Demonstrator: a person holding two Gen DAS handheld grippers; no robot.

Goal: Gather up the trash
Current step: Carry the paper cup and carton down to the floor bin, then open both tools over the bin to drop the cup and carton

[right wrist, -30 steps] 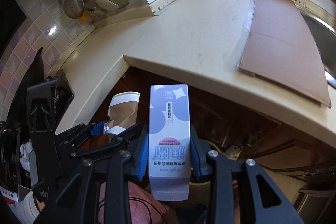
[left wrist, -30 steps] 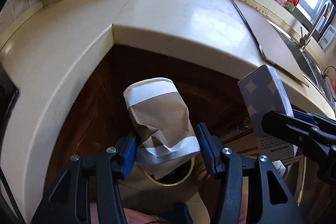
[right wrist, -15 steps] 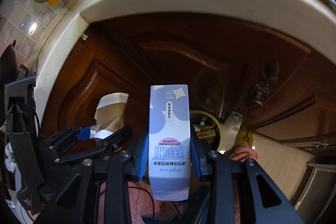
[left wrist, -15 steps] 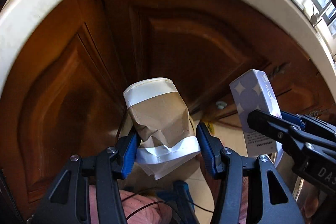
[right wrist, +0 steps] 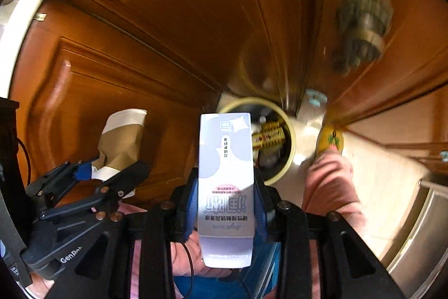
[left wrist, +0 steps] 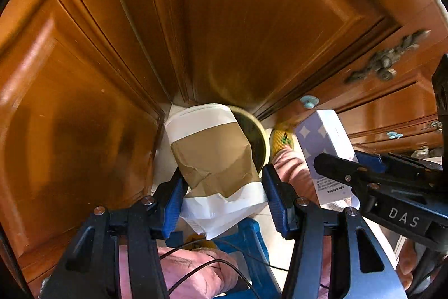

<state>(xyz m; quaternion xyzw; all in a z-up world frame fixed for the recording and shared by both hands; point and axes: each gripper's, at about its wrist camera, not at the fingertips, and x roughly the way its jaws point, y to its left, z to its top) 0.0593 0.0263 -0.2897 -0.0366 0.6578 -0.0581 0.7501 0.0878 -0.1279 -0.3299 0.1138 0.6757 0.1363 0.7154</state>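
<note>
My left gripper (left wrist: 222,194) is shut on a crumpled brown-and-white paper cup (left wrist: 212,159), held above a round yellow-rimmed trash bin (left wrist: 259,136) on the floor. My right gripper (right wrist: 225,203) is shut on a purple-and-white carton (right wrist: 225,173), upside down, just in front of the same bin (right wrist: 288,131), which holds yellow wrappers. The carton (left wrist: 324,147) and the right gripper show at the right of the left wrist view. The cup (right wrist: 121,139) and the left gripper (right wrist: 112,173) show at the left of the right wrist view.
Brown wooden cabinet doors (left wrist: 252,18) stand close behind the bin, with ornate metal handles (left wrist: 386,60). The person's pink-sleeved legs and a yellow slipper (right wrist: 331,138) are beside the bin on the pale tile floor (right wrist: 372,173). A steel appliance edge (right wrist: 420,229) is at right.
Both grippers have dropped from counter height down in front of the cabinet doors, still holding the cup and carton. The counter has left view and the trash bin is now close below.
</note>
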